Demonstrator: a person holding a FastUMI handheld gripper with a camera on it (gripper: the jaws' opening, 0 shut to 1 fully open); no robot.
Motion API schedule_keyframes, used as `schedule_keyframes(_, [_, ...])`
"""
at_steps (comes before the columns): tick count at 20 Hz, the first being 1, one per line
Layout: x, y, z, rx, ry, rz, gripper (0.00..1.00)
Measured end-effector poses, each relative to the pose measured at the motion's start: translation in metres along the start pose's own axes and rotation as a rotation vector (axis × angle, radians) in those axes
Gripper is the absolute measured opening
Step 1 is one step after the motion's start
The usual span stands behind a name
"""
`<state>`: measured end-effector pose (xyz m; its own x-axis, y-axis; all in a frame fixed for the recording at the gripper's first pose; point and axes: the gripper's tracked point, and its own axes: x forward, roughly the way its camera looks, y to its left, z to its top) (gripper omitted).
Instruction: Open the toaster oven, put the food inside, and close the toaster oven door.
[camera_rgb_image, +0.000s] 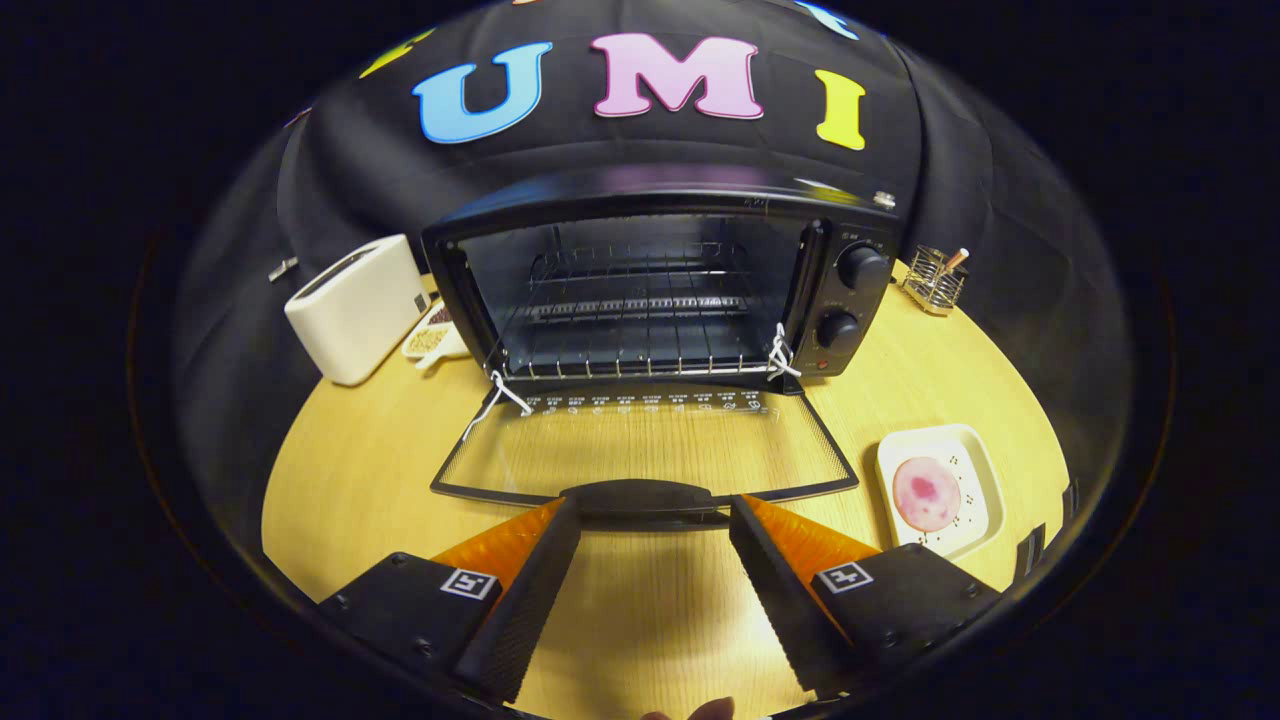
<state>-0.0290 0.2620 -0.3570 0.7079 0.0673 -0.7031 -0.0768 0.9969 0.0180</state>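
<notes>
The black toaster oven (850, 290) stands on the round wooden table (340, 480), straight ahead of me. Its glass door (645, 440) lies folded down flat toward me, and the wire rack (630, 340) inside is bare. The door's dark handle (640, 497) sits right at my fingertips. My gripper (655, 512) is open, its fingers spread to either side of the handle and pressing on nothing. A round pink slice of food (926, 493) lies on a small cream plate (975, 470) to the right of the door.
A white pop-up toaster (355, 308) stands left of the oven, with a small dish of food (432, 338) behind it. A wire holder (935, 280) sits at the back right. White string loops hang at both door hinges (780, 355).
</notes>
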Motion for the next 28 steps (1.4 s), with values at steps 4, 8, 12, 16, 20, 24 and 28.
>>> schedule_keyframes(4, [-0.001, -0.001, -0.013, -0.015, 0.031, 0.026, 1.0])
schedule_keyframes(8, [-0.016, -0.008, 0.006, -0.031, -0.024, 0.068, 0.99])
schedule_keyframes(12, [-0.039, -0.027, 0.035, -0.083, -0.132, 0.105, 0.99])
schedule_keyframes(16, [-0.053, -0.051, 0.048, -0.113, -0.18, 0.129, 0.99])
schedule_keyframes(20, [-0.055, -0.098, 0.041, -0.064, -0.098, 0.13, 0.98])
schedule_keyframes(24, [-0.051, -0.172, 0.036, -0.032, -0.025, 0.085, 0.98])
schedule_keyframes(28, [-0.039, -0.238, 0.023, 0.043, 0.098, 0.069, 1.0])
